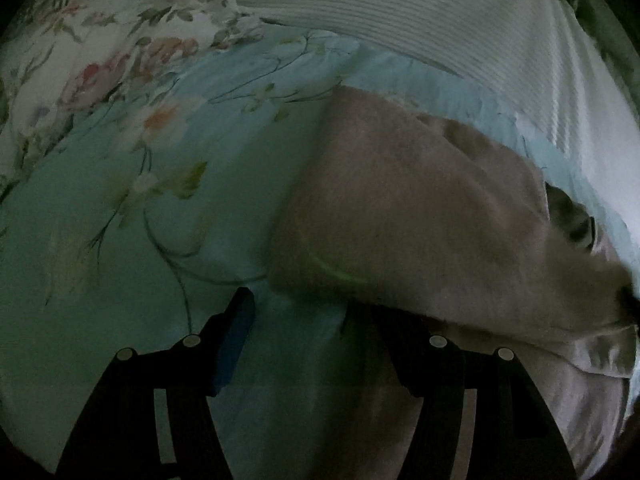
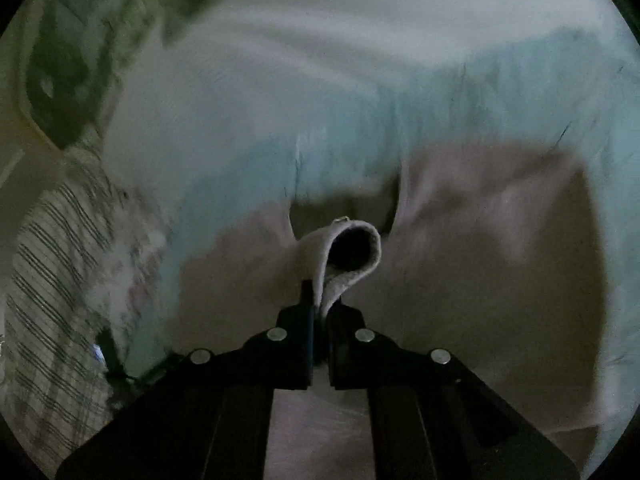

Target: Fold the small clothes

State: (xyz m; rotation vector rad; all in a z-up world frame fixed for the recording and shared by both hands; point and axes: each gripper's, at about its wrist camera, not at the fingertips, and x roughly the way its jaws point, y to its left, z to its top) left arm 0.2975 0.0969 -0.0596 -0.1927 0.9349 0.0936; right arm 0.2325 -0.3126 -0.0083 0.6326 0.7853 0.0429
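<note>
A small pale pink-grey garment lies on a floral light-blue bedsheet. My left gripper is open. Its left finger rests on the sheet and its right finger is tucked under the garment's near edge. In the right wrist view my right gripper is shut on a curled edge of the same garment and holds it lifted, forming a loop above the fingertips. The rest of the garment spreads out beyond and to the right.
A white ribbed cloth lies at the far side of the bed, also seen blurred in the right wrist view. A striped cloth lies at the left. The lighting is dim.
</note>
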